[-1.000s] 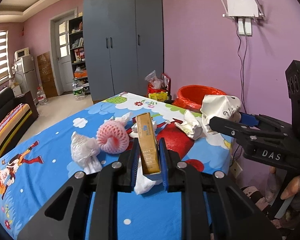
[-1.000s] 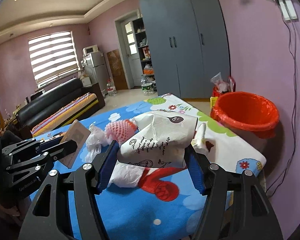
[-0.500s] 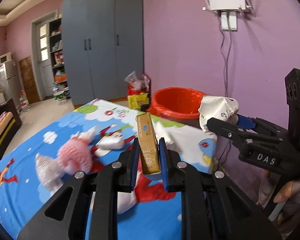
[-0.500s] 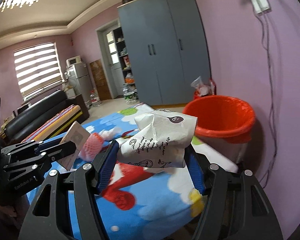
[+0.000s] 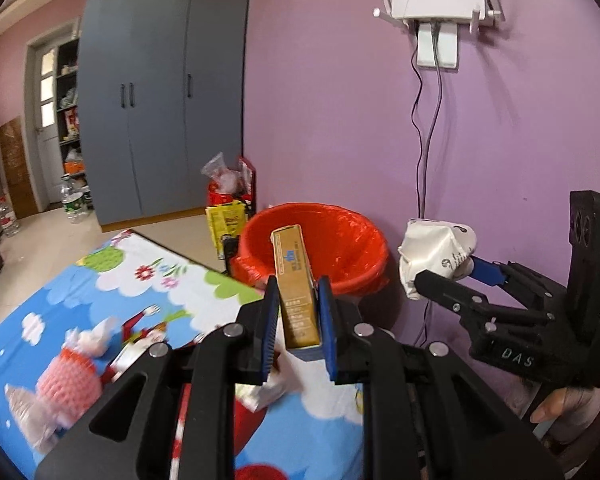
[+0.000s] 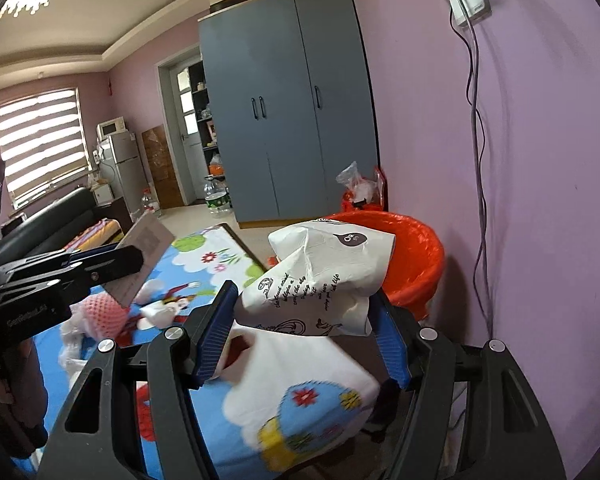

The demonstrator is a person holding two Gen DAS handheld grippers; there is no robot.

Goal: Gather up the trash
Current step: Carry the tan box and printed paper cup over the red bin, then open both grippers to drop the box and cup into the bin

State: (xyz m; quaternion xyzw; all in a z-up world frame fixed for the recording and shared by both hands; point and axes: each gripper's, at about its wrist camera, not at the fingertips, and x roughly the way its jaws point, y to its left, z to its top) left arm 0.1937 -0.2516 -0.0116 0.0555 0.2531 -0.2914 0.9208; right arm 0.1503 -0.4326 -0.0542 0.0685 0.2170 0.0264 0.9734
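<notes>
My left gripper (image 5: 298, 300) is shut on a narrow tan cardboard box (image 5: 294, 280), which stands upright between the blue pads and lines up in front of the red-lined trash bin (image 5: 340, 248). My right gripper (image 6: 304, 304) is shut on a crumpled white paper bag (image 6: 320, 280) with black print, near the bin (image 6: 416, 256) by the purple wall. In the left wrist view the right gripper (image 5: 448, 272) holds the bag (image 5: 432, 252) to the right of the bin. A pink foam fruit net (image 5: 68, 380) and white wrappers (image 6: 152, 312) lie on the cartoon cloth.
The table (image 5: 100, 292) with its blue cartoon cloth ends just short of the bin. A red bag and a yellow bag (image 5: 228, 220) stand on the floor behind the bin. A grey wardrobe (image 5: 160, 112) fills the back wall. Cables (image 6: 476, 140) hang down the purple wall.
Both grippers have swung right, from over the table's middle toward the red bin, each keeping its load. The bin now sits straight ahead and closer; the table trash has slid to the left.
</notes>
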